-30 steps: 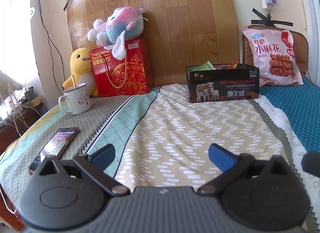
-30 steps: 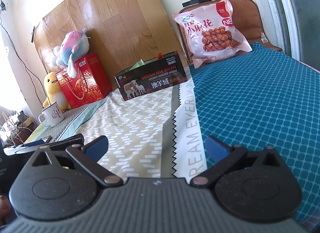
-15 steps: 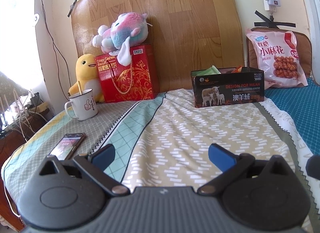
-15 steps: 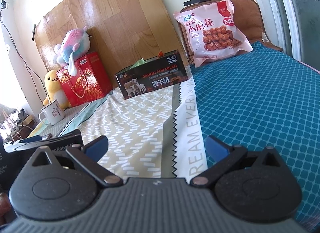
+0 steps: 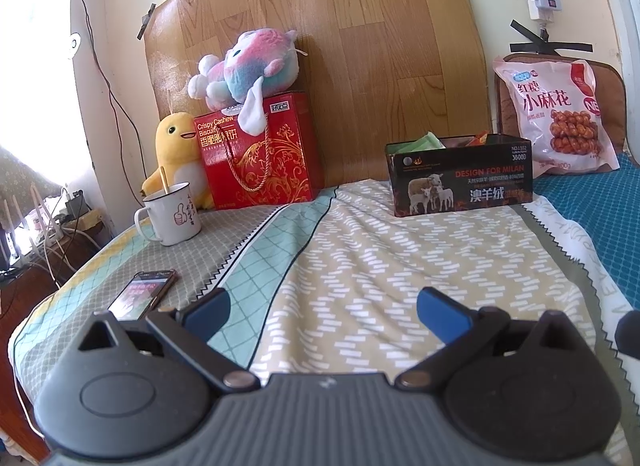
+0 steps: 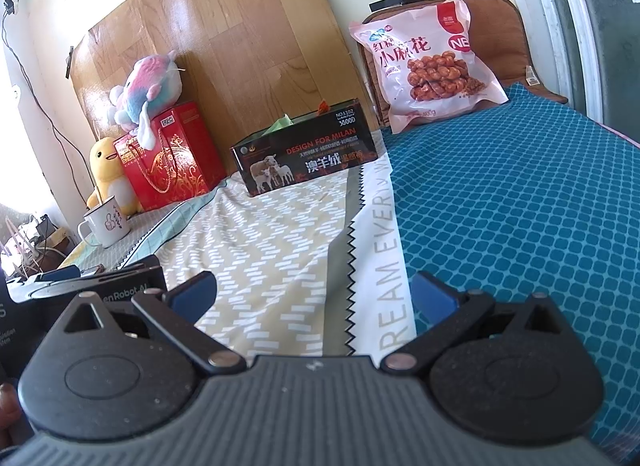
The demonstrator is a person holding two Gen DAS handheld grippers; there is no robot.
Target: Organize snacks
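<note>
A black open box (image 5: 460,177) stands at the back of the bed, with green and orange packets poking out of its top; it also shows in the right wrist view (image 6: 306,157). A large pink snack bag (image 5: 556,117) leans upright against a brown cushion at the back right, also in the right wrist view (image 6: 428,65). My left gripper (image 5: 322,308) is open and empty, low over the patterned sheet near the front. My right gripper (image 6: 314,292) is open and empty, to the right of the left one, over the sheet's white border.
A red biscuit gift box (image 5: 258,153) with a plush toy (image 5: 244,65) on top stands at the back left, beside a yellow duck plush (image 5: 176,153). A white mug (image 5: 172,213) and a phone (image 5: 142,294) lie at left. The left gripper's body (image 6: 88,286) shows at left.
Both grippers have drawn back and lifted a little, so the box and bag look farther away. Both stay open and empty.
</note>
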